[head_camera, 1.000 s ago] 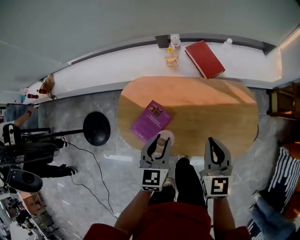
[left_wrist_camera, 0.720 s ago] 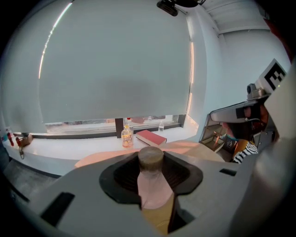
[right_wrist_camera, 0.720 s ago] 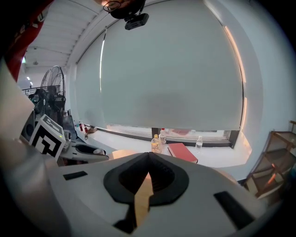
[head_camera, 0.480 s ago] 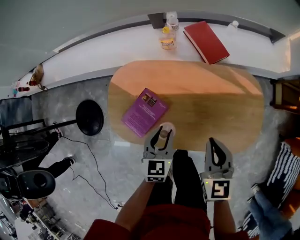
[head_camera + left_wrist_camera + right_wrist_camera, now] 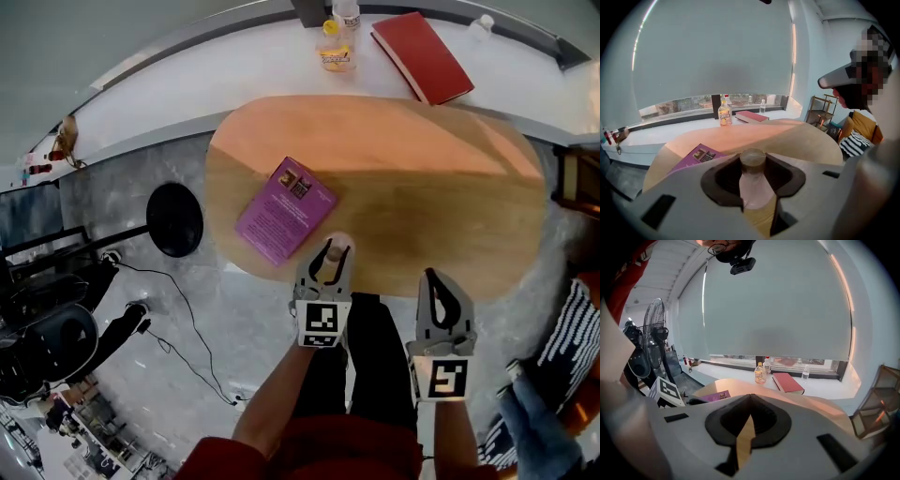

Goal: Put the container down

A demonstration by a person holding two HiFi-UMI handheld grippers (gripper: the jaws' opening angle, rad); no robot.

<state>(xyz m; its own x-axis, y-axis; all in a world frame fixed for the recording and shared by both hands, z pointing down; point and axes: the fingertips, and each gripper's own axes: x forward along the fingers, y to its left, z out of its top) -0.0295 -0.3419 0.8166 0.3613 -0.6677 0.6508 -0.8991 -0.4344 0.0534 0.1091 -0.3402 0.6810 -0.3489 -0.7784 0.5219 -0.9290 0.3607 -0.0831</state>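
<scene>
My left gripper [image 5: 325, 261] is shut on a small pale container [image 5: 331, 251] with a tan cap, held upright at the near edge of the oval wooden table [image 5: 422, 206]. In the left gripper view the container [image 5: 753, 183] sits clamped in the dark notch between the jaws of the left gripper [image 5: 753, 165], its cap on top. My right gripper [image 5: 434, 281] hovers at the table's near edge to the right, shut with nothing in it. In the right gripper view, the right gripper [image 5: 750, 398] has its jaws meeting at the tips.
A purple book [image 5: 284, 209] lies on the table just left of and beyond the container. On the white sill behind are a red book [image 5: 422, 58] and a yellow bottle [image 5: 336, 52]. A black round stand base [image 5: 174, 219] sits on the floor at left.
Both grippers have moved forward toward the table. The held container has gone from just off the near edge to over it.
</scene>
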